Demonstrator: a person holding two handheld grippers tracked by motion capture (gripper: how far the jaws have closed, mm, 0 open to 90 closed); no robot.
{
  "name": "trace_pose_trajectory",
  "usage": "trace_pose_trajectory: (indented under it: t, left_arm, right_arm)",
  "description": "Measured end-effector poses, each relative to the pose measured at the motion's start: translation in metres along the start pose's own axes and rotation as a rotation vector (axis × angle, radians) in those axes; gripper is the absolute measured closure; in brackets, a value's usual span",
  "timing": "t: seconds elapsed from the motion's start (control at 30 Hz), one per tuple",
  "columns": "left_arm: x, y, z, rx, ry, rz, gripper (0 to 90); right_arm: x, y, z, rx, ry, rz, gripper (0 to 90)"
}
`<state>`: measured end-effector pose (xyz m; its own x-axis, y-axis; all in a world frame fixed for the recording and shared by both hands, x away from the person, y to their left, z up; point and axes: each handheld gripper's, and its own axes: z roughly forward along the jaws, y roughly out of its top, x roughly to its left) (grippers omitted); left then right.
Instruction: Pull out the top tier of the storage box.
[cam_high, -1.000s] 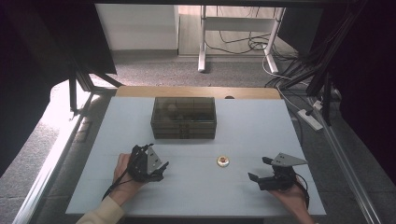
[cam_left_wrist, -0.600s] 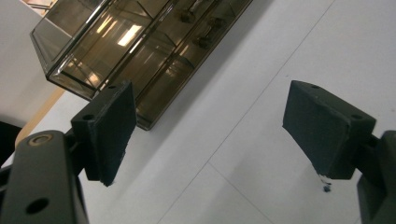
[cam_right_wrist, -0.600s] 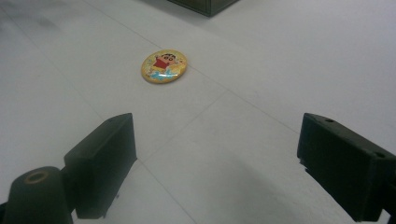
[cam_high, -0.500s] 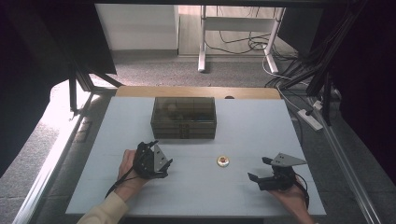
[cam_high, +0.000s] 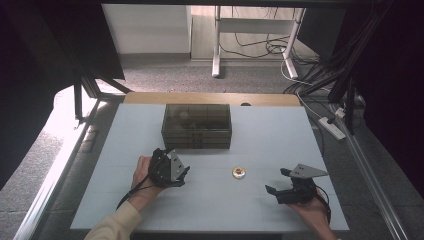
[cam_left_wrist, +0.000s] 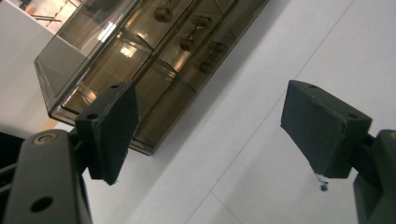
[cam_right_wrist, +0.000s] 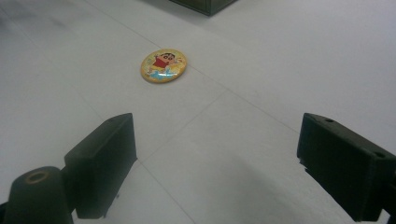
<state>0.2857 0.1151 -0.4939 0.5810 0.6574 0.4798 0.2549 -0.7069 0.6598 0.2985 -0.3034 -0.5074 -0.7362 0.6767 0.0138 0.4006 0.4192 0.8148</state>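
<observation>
Both claws stand spread and empty. The badge (cam_high: 238, 173) lies flat on the table (cam_high: 280, 135), between your left gripper (cam_high: 180, 173) and right gripper (cam_high: 276, 182). Approach it low with the right, jaws straddling its rim (it is thin). The smoked box (cam_high: 196, 125) obscures its contents.

One camera sits high above the person's side and looks forward and down on the whole desk (cam_high: 270, 135). A second rides on the left gripper (cam_high: 176, 172), low and close to the clear brown box (cam_left_wrist: 140, 60). A third rides on the right gripper (cam_high: 278, 182), close to the desk, facing the round cartoon badge (cam_right_wrist: 163, 66). The high view shares both box (cam_high: 196, 126) and badge (cam_high: 238, 173).
</observation>
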Motion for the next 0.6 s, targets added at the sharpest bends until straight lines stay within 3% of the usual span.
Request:
trace_pose_trajectory:
  t: [0.6]
  left_arm:
    - [0.006,0.007,0.013,0.001,0.039,0.022,20.7]
  right_arm:
    - [0.000,0.000,0.000,-0.002,0.001,-0.002,11.9]
